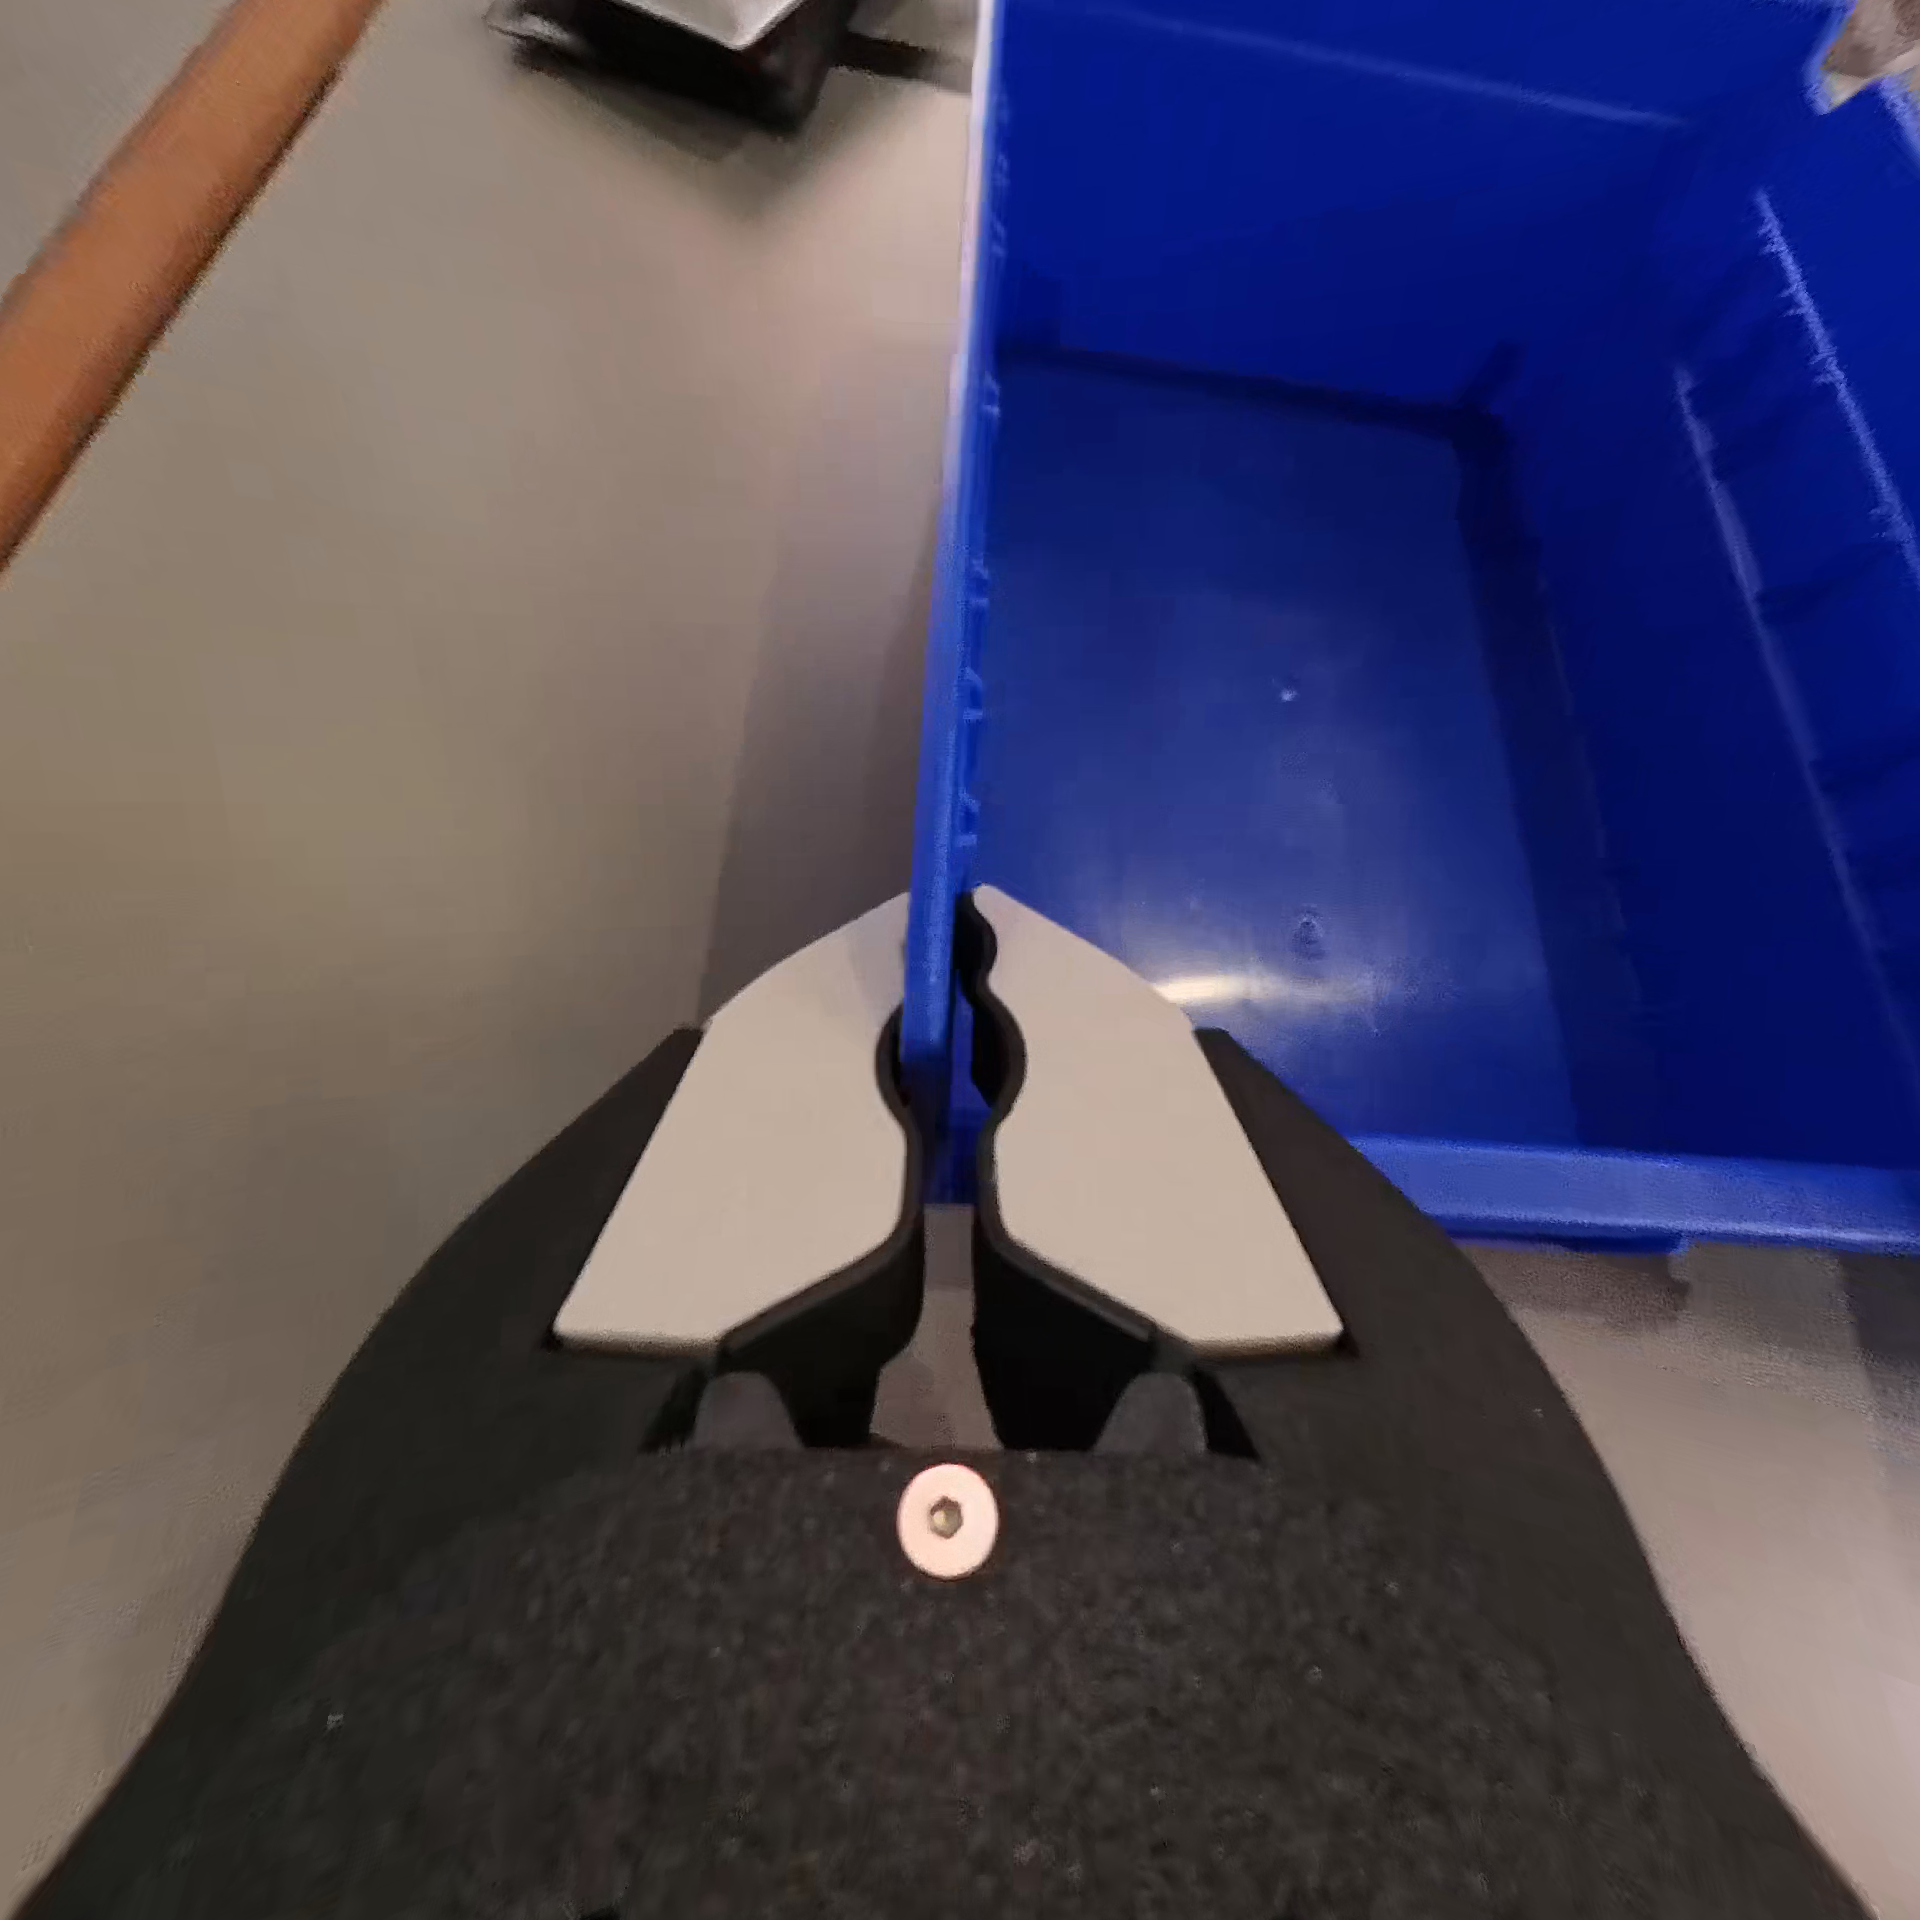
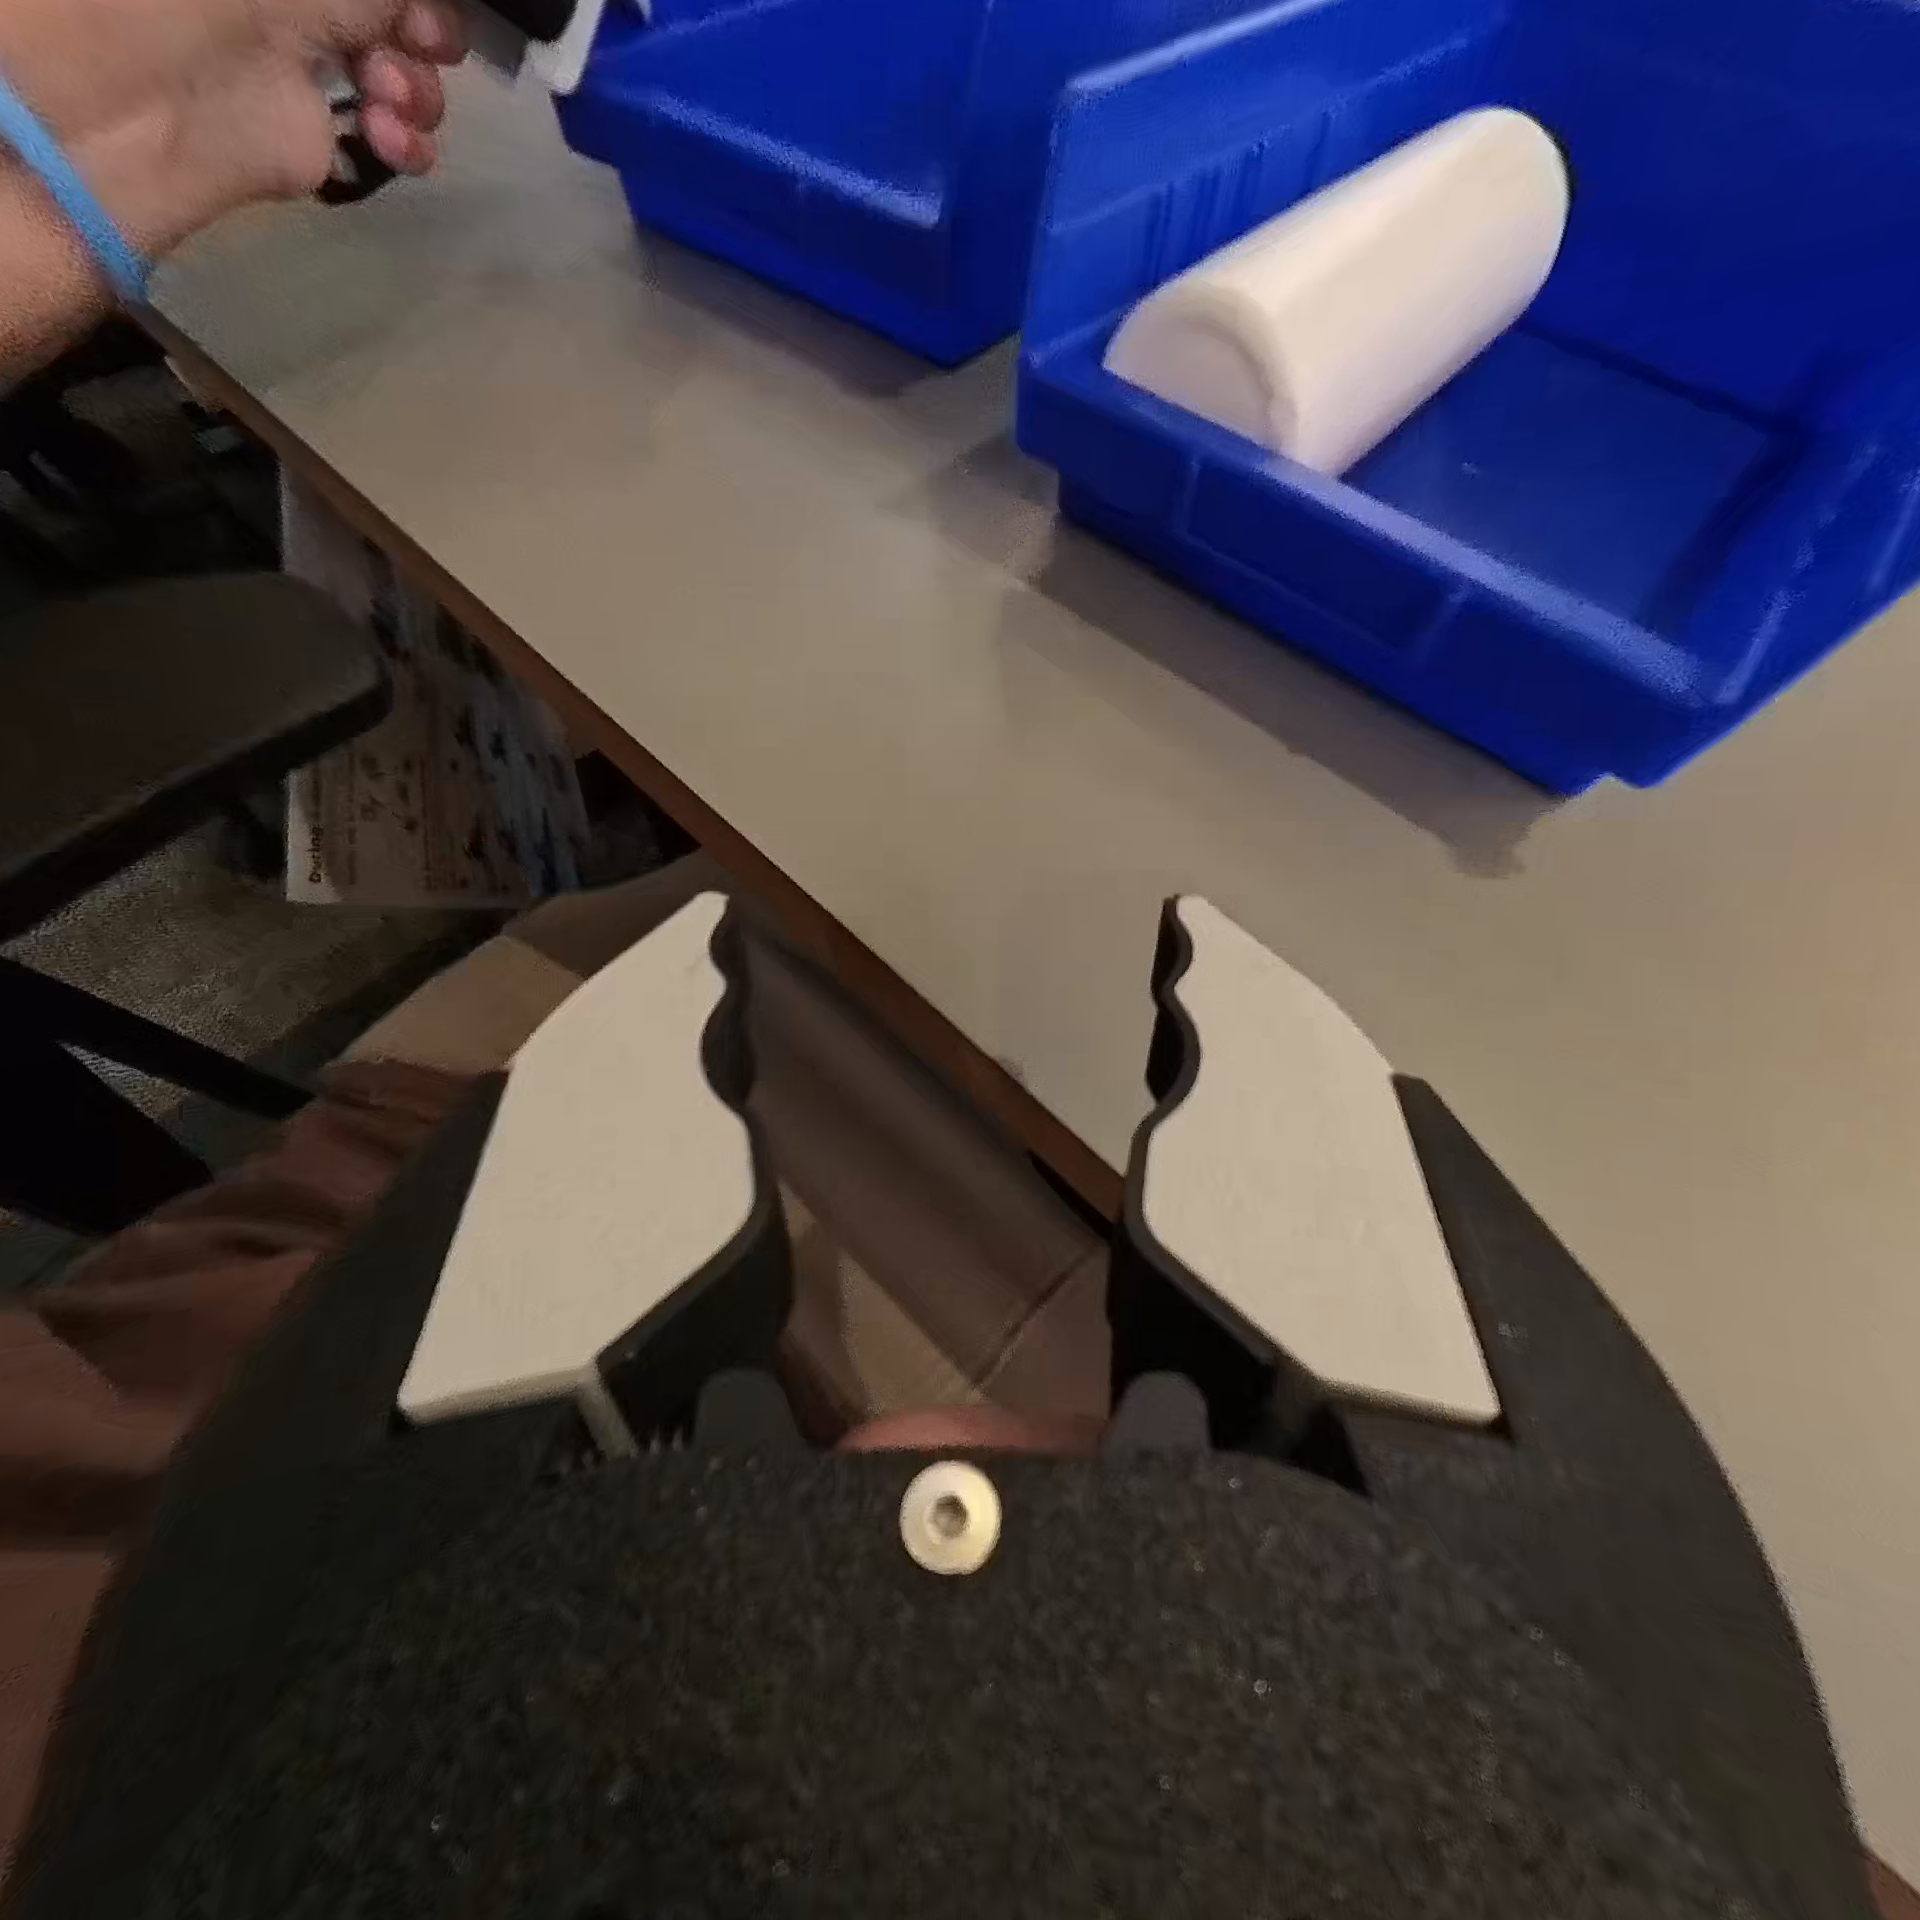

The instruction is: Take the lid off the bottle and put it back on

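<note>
In the left wrist view my left gripper (image 1: 940, 920) is shut on the thin left wall (image 1: 951, 665) of an empty blue bin (image 1: 1299, 675); both pads press on the wall. In the right wrist view a white bottle (image 2: 1340, 291) lies on its side in a second blue bin (image 2: 1455, 613) at the right. I cannot make out its lid. My right gripper (image 2: 951, 935) is open and empty, hovering over the table's front edge, well short of the bins.
The grey table (image 2: 831, 582) has a brown edge (image 2: 644, 769). The empty bin also shows in the right wrist view (image 2: 790, 135), with a person's hand (image 2: 208, 114) beside it. A black chair (image 2: 156, 717) stands below the table. A dark object (image 1: 675, 42) lies at the far side.
</note>
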Demonstrator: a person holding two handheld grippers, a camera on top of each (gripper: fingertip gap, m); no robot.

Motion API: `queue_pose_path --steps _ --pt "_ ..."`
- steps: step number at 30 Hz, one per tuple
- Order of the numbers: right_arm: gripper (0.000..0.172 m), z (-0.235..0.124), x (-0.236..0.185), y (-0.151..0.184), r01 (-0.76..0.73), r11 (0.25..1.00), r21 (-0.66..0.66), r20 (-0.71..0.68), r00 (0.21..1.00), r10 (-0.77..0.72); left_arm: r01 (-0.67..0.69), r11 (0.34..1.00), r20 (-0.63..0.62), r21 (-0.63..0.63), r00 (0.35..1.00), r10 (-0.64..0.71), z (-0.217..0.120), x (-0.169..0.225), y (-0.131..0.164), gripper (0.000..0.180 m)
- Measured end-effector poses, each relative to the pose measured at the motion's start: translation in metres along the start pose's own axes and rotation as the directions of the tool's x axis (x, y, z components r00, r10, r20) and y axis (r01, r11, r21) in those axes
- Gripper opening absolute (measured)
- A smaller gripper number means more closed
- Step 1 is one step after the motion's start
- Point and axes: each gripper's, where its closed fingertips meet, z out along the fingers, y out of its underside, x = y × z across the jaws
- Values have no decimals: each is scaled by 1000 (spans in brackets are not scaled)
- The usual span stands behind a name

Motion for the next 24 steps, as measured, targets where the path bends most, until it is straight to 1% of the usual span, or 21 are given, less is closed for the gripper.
queue_pose_path --steps 2,4,7,10,11,14,16,17,18,19,20,21,22,23,24 --pt "73 8 -8 -11 -9 1000 9 2 1000 9 24 1000 52 7 998 -24 -21 -3 16 2" --pt "73 19 -14 -21 -33 999 6 -5 999 33 17 999 80 31 997 -20 -44 -3 34 2" --pt "71 42 -30 -45 -79 996 42 -6 997 80 29 999 80 37 996 -31 -77 0 60 3" --pt "70 75 -50 -69 -96 994 45 -23 995 97 31 998 80 59 996 -36 -106 2 82 3" --pt "70 86 -58 -75 -98 994 38 -19 995 99 28 997 87 67 996 -34 -112 1 87 3" --pt "70 112 -78 -89 -168 986 10 25 986 168 15 996 91 83 996 -22 -126 -1 98 2" --pt "66 125 -79 -92 -199 980 -1 -4 980 199 29 995 71 92 997 -36 -133 3 103 3" --pt "64 132 -74 -91 -205 979 -15 -46 978 204 24 995 68 94 997 -31 -136 5 106 3" --pt "60 137 -67 -88 -210 977 -30 -104 973 206 19 995 65 95 998 -26 -139 7 108 3" --pt "50 141 -63 -84 -218 975 -44 -137 968 210 17 995 59 98 998 -22 -141 10 110 3" --pt "39 146 -64 -81 -217 974 -60 -130 970 208 16 995 53 102 998 -22 -143 12 112 4" --pt "23 149 -65 -77 -216 974 -74 -126 970 206 17 994 53 104 998 -22 -145 13 114 4" --pt "10 148 -60 -76 -207 976 -63 -156 968 196 18 994 54 107 998 -24 -147 13 114 4" --pt "6 147 -59 -76 -208 976 -57 -148 969 198 25 993 46 112 998 -31 -148 13 115 4" --pt "6 146 -59 -76 -202 978 -52 -138 971 194 35 992 32 119 999 -40 -149 13 114 4"
